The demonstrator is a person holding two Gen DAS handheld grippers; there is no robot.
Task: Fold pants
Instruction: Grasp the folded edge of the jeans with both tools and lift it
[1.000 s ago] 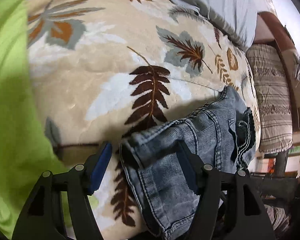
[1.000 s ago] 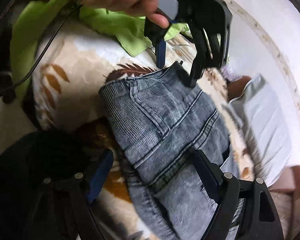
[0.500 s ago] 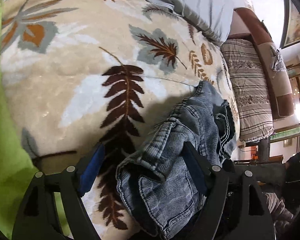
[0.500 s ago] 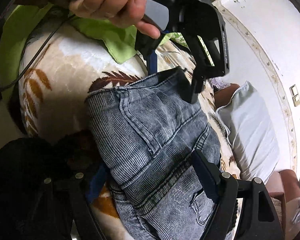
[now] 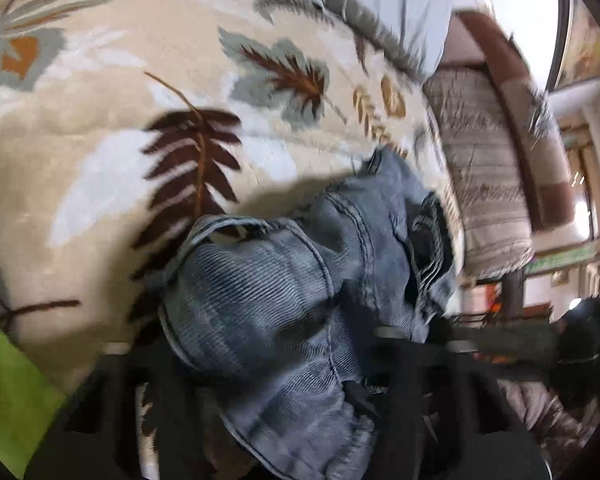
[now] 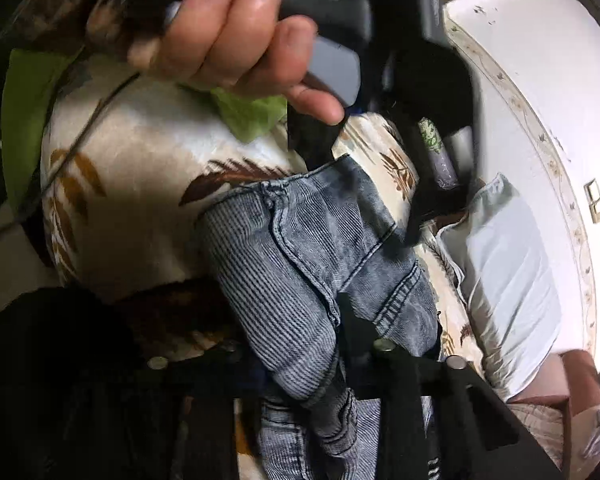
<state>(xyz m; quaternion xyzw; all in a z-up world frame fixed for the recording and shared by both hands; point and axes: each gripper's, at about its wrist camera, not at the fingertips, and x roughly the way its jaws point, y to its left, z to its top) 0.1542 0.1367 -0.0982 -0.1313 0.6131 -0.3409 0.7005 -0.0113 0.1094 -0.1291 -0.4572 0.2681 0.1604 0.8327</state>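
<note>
The grey-blue jeans [image 5: 284,300] lie bunched on a leaf-patterned blanket [image 5: 112,152]. In the left wrist view my left gripper [image 5: 260,364] is shut on the jeans' folded edge, the cloth piled over both jaws. In the right wrist view my right gripper [image 6: 296,356] is shut on the jeans [image 6: 300,248] near a seam and pocket. The left gripper [image 6: 364,184] shows there too, held by a hand [image 6: 240,44], pinching the far edge of the same jeans.
A green cloth [image 5: 4,380] lies at the blanket's left edge. A pale grey pillow [image 6: 508,284] and a striped cushion [image 5: 488,184] lie beyond the jeans by a wooden headboard [image 5: 516,120]. A dark cable [image 6: 72,148] crosses the blanket's near corner.
Both grippers have gone from open to shut on the jeans. The cloth has bunched up between the jaws and the jeans' edge is lifted off the blanket.
</note>
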